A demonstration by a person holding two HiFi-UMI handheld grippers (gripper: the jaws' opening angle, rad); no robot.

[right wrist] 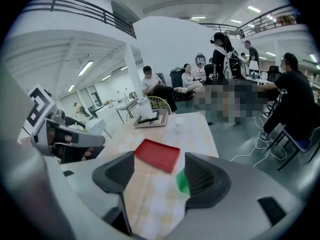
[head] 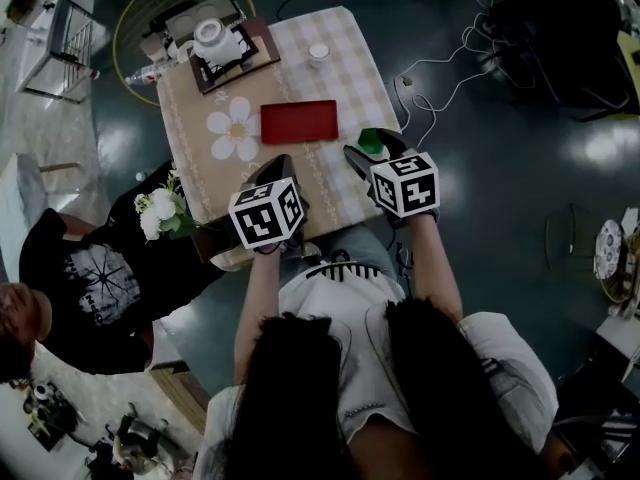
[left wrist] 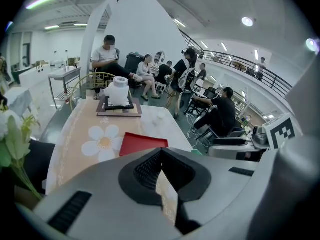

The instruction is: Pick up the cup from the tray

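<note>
The pick-up looks not yet begun: the left tool (left wrist: 160,156) has its jaws together on nothing, and the right tool (right wrist: 159,171) holds its jaws wide apart and empty; the small white cup (head: 318,53) stands on the cloth-covered bench (head: 190,118) beyond the flat red rectangular tray (head: 299,121), not on it, and well apart from both tools. Counted: two tools; one small white cup; one red tray, bare; one dark wooden tray (head: 266,50) bearing one white pot (head: 212,36); one green scrap (head: 370,140) by the right tool.
</note>
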